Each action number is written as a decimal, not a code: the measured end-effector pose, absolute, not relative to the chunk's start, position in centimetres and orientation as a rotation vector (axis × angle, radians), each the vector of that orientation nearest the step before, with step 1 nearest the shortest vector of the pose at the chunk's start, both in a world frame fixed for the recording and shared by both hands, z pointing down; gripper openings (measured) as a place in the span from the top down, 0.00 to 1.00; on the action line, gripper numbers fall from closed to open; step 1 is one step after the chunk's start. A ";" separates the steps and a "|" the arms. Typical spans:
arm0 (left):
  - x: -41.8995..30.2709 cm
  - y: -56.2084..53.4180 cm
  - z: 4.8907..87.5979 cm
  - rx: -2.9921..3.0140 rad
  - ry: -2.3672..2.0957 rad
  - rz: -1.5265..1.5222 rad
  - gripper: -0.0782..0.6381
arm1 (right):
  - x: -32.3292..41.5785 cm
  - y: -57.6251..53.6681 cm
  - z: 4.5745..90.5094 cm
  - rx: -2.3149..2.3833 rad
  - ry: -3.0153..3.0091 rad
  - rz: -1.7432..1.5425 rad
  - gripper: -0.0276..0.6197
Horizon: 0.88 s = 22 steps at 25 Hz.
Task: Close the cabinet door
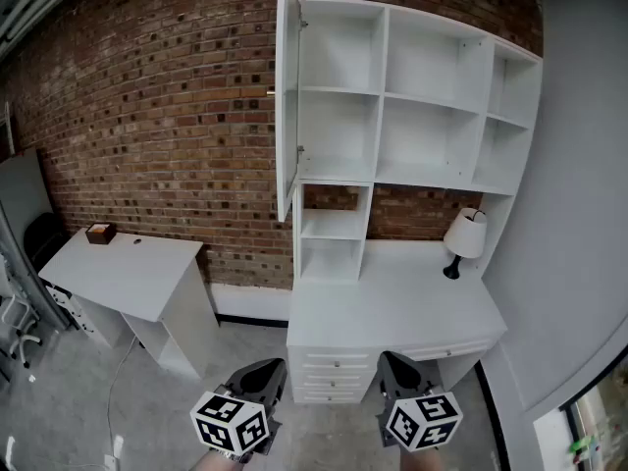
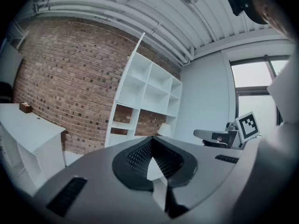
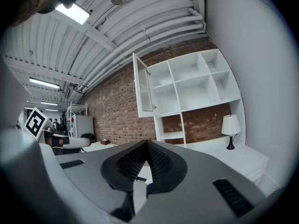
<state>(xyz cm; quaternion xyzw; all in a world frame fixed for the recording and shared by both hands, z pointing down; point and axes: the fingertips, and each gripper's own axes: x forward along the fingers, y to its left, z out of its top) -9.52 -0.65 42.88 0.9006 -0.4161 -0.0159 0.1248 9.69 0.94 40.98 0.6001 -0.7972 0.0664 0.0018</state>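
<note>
Against the brick wall (image 1: 147,116), a white shelf unit (image 1: 432,116) is standing on a white tabletop (image 1: 392,307), with drawers (image 1: 339,369) showing below the front edge.

Entry, cabinet door (image 1: 287,96): white and hinged on the left side of the unit's upper left column. It is standing wide open, swinging out toward the viewer, so the head view is showing it almost edge-on. The upper compartments behind it are lying uncovered.

Entry, left tongs (image 2: 150,145): the jaws are pressing together with nothing between them and pointing level toward the shelf unit. The marker cube (image 1: 230,423) is sitting at the bottom of the head view, in front of the drawers and well apart from the door.

Entry, right tongs (image 3: 145,148): the jaws are likewise pressing together and gripping nothing, and they are pointing level at the unit. The cube (image 1: 422,420) is sitting just to the right of the left one, equally far from the door.

Entry, lamp (image 1: 465,235): white shade on a dark stem, standing upright at the tabletop's right end, beside the unit's lower right post.

Entry, second tabletop (image 1: 128,268): white, standing apart to the left along the same wall. It is carrying a small brown box (image 1: 100,232) near its back corner.

Entry, dark chair (image 1: 41,238): standing at the far left.
</note>
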 end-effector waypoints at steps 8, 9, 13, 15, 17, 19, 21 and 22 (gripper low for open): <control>-10.2 0.3 42.4 2.623 -1.221 -0.053 0.88 | 9.0 1.8 40.5 1.877 -2.500 0.201 0.91; -10.2 0.3 42.4 2.623 -1.221 -0.053 0.88 | 9.0 1.9 40.5 1.876 -2.500 0.201 0.91; -10.4 0.6 42.4 2.621 -1.218 -0.053 0.88 | 8.7 2.1 40.5 1.876 -2.494 0.204 0.91; -10.4 0.7 42.6 2.622 -1.217 -0.055 0.88 | 8.7 2.3 40.8 1.878 -2.495 0.205 0.91; -10.3 0.7 42.7 2.624 -1.215 -0.057 0.88 | 8.8 2.3 40.9 1.883 -2.501 0.210 0.91; -10.3 0.7 42.7 2.625 -1.213 -0.059 0.88 | 8.8 2.3 40.8 1.889 -2.511 0.219 0.91; -10.3 0.8 42.6 2.627 -1.211 -0.058 0.88 | 8.7 2.4 40.9 1.890 -2.512 0.224 0.91; -10.3 0.9 42.7 2.627 -1.211 -0.057 0.88 | 8.7 2.4 40.9 1.887 -2.510 0.225 0.91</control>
